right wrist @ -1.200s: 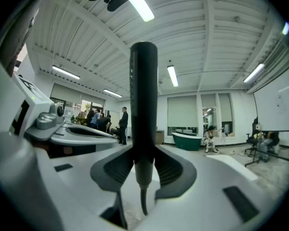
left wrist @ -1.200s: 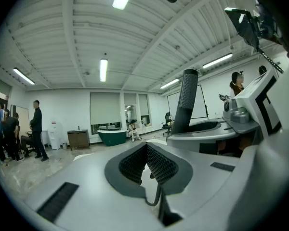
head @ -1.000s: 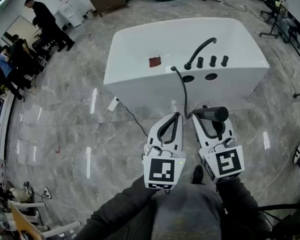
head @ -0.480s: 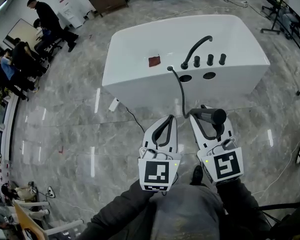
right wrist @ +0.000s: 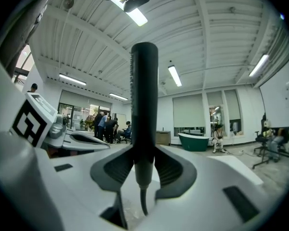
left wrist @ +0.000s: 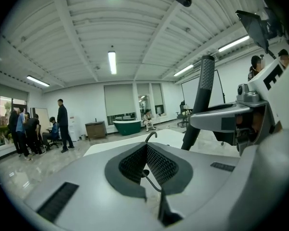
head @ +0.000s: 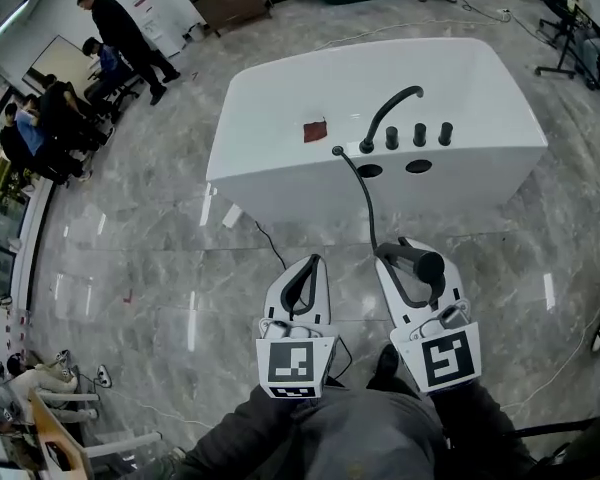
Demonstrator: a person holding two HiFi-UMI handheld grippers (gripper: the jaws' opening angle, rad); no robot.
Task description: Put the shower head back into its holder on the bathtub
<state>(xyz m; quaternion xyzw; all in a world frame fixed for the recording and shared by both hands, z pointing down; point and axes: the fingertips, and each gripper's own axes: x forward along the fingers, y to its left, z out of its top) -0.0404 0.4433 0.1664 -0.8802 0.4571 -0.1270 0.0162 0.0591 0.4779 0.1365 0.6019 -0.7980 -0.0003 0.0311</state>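
My right gripper [head: 408, 258] squeezes the shower head [head: 430, 265] upright, so its hose [head: 365, 193] hangs free. It is out in front of the bathtub [head: 280, 108], well apart from the holder [head: 369, 170]. My left gripper [head: 305, 271] is clenched on nothing.

Red item [head: 315, 130] on the bathtub [head: 280, 183] rim is too small to identify, perhaps a label; the hose [head: 365, 196] disappears behind the right gripper [head: 400, 258].
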